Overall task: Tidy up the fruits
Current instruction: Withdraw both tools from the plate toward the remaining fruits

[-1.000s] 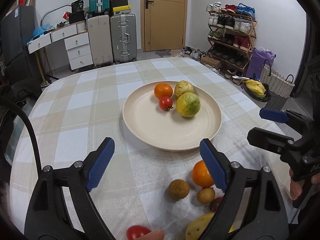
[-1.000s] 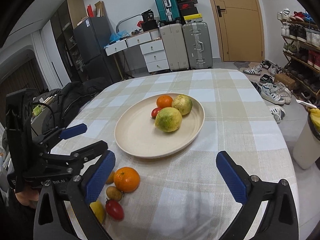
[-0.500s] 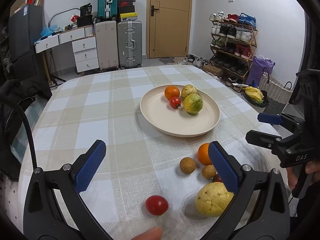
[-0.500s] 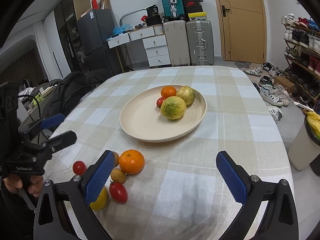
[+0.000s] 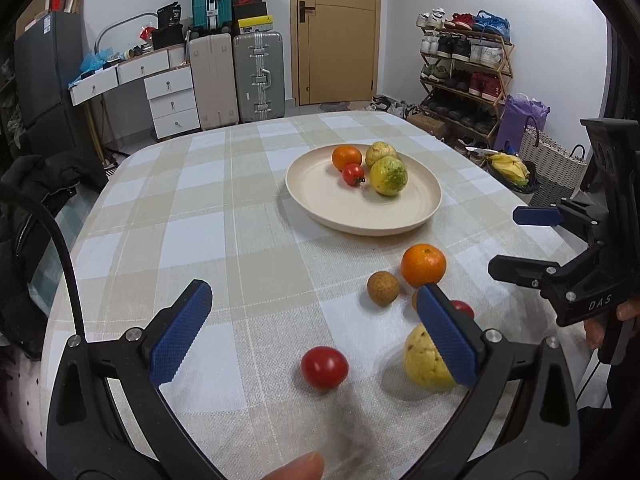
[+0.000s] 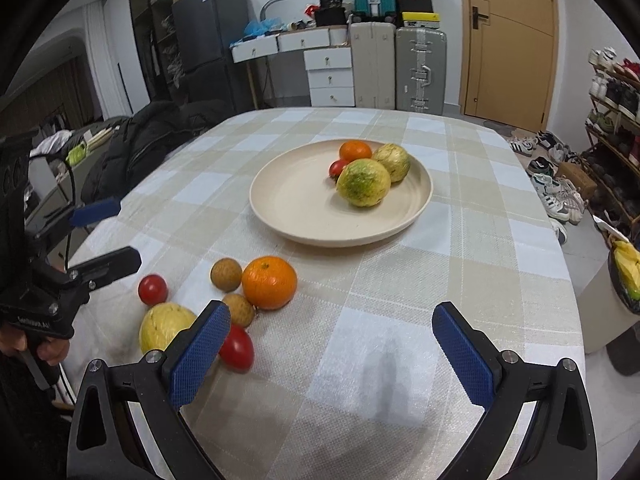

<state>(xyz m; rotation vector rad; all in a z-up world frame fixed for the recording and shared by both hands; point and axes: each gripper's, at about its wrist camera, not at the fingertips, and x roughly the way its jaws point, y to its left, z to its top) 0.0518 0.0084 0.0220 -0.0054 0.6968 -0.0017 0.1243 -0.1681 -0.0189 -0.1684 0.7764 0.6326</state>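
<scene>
My left tongs (image 5: pixel 308 340) stand spread wide with nothing pinched; they have just been opening, and a small red tomato (image 5: pixel 324 367) sits on the cloth in the gap between the blue pads, touching neither. The right-hand pad covers part of a yellow fruit (image 5: pixel 424 364) and nearly all of a small brown fruit and a second red one behind it; only slivers of those show from this side. Clear of the pad I see a round brown fruit (image 5: pixel 383 288) and an orange (image 5: pixel 423 265) just beside it. My right tongs (image 6: pixel 334 354) are also spread and empty, hovering over bare checked cloth; their left pad hides the near edge of an oval red tomato (image 6: pixel 237 348) and part of the yellow fruit. From the right wrist the loose pile reads better: six pieces close together near the surface (image 6: pixel 440 264) edge. The cream plate (image 5: pixel 320 196) lies farther in, well apart from the pile, holding an orange, a small tomato and two yellow-green fruits; the nearer big one blocks most of the tomato in the right view. A fingertip (image 5: pixel 296 468) is cut off at the bottom of the left view. Beneath each pair of tongs there is a blurred shadow on the cloth.
</scene>
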